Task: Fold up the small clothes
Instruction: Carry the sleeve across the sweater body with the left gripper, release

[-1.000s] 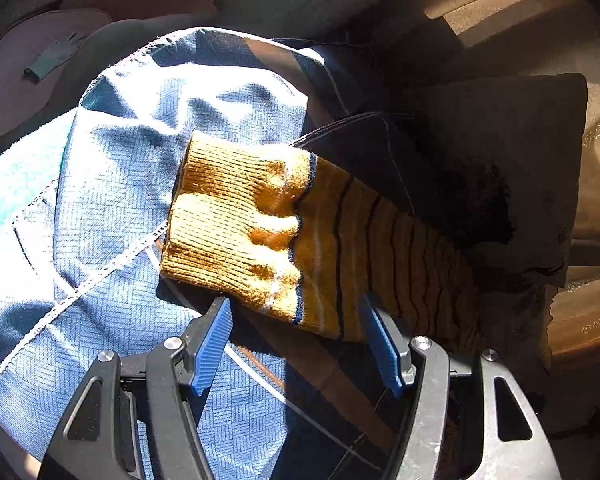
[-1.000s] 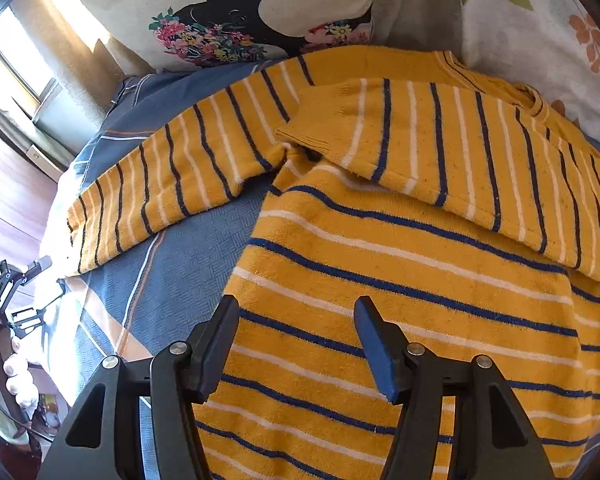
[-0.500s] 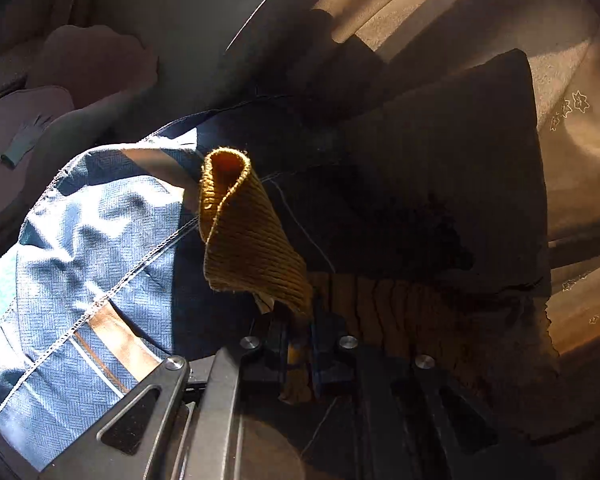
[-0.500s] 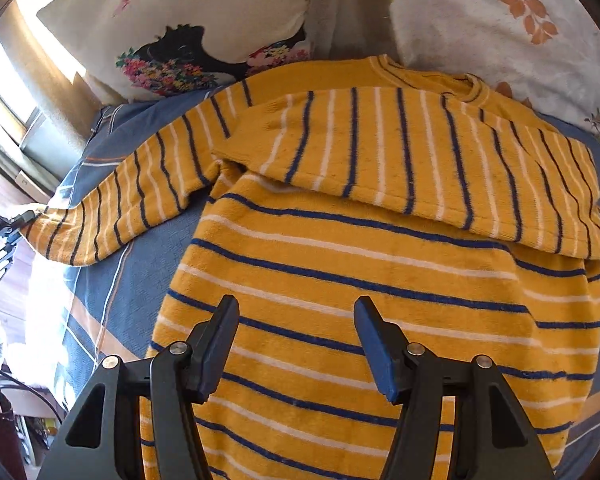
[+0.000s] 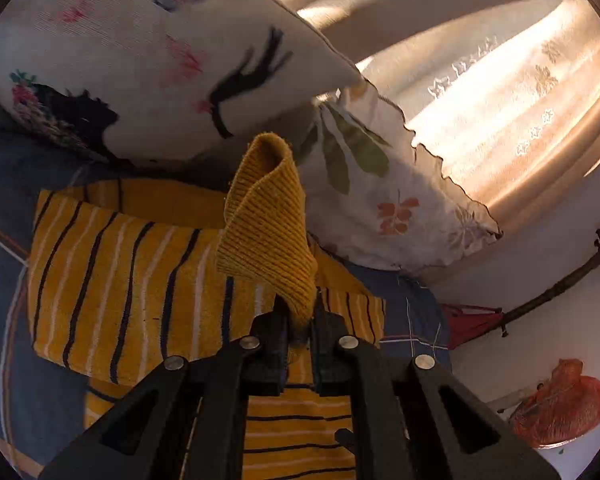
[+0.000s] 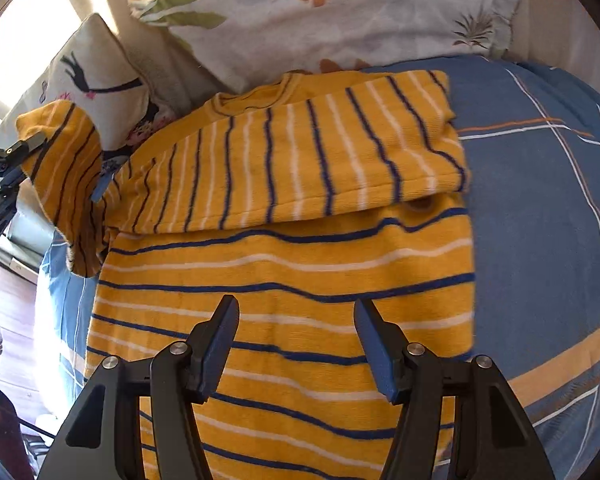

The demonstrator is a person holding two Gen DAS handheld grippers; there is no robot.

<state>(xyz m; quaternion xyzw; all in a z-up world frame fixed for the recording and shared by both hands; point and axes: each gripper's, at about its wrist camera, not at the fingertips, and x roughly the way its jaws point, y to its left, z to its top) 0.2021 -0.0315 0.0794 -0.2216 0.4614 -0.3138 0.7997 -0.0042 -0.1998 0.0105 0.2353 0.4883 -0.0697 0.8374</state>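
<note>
A yellow sweater (image 6: 284, 268) with navy and white stripes lies on a blue bedspread (image 6: 540, 208). Its right sleeve is folded across the chest (image 6: 300, 160). My left gripper (image 5: 299, 320) is shut on the ribbed cuff (image 5: 268, 220) of the other sleeve and holds it up above the sweater body (image 5: 112, 272). In the right wrist view that lifted sleeve (image 6: 66, 176) hangs at the far left with the left gripper (image 6: 24, 148) on it. My right gripper (image 6: 296, 320) is open and empty over the sweater's lower body.
Two pillows stand at the head of the bed: a white one with a black figure (image 5: 140, 64) and a leaf-print one (image 6: 340, 12). A curtain (image 5: 500, 80) is lit behind them. A red object (image 5: 560, 404) lies at the right.
My left gripper shut on the sleeve cuff, lifted it and swung it over toward the sweater body. My right gripper drifted back over the lower body and stayed open.
</note>
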